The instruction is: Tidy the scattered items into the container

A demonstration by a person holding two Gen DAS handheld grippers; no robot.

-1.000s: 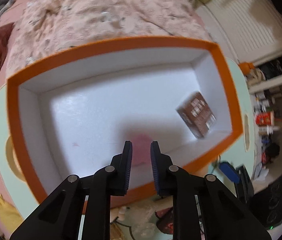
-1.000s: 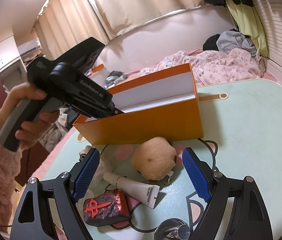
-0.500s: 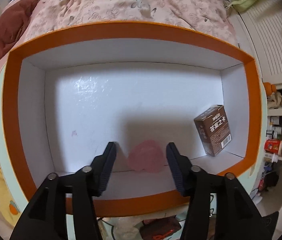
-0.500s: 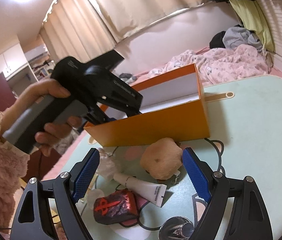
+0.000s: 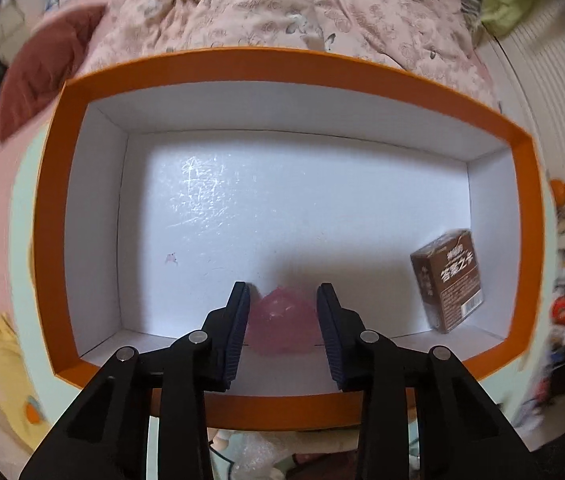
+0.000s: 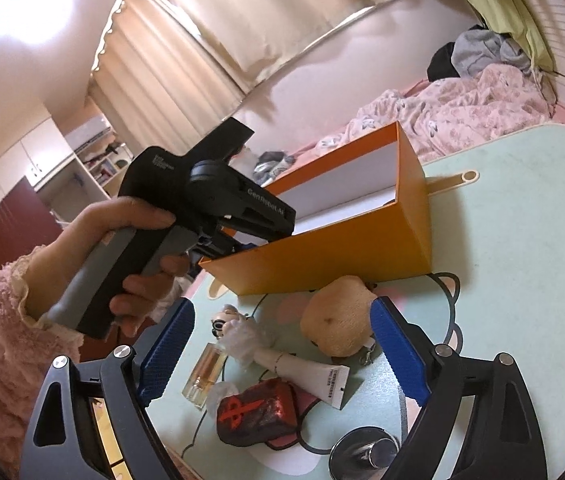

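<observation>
The orange box (image 5: 282,60) with a white inside holds a brown card box (image 5: 448,280) at its right end. A soft pink thing (image 5: 282,328) lies on its floor by the near wall. My left gripper (image 5: 284,312) points straight down into the box, above the pink thing. Its jaws are closing, and the pads stand apart from the pink thing. My right gripper (image 6: 282,312) hovers over the scattered items with nothing between its fingers, its jaws opening wide. Below it lie a tan plush ball (image 6: 336,320), a white tube (image 6: 306,372) and a dark red block (image 6: 258,412).
A small perfume bottle (image 6: 206,372), a little figure (image 6: 226,320) and a round metal object (image 6: 366,452) also lie on the pale green table (image 6: 502,280). A person's hand (image 6: 122,232) in a pink fuzzy sleeve holds the left gripper over the box. A bed with pink bedding (image 5: 282,8) lies behind.
My left gripper's jaws parted and the pink thing dropped from them onto the box floor; they have since narrowed somewhat. The right gripper has rolled a little and its jaws stand slightly wider.
</observation>
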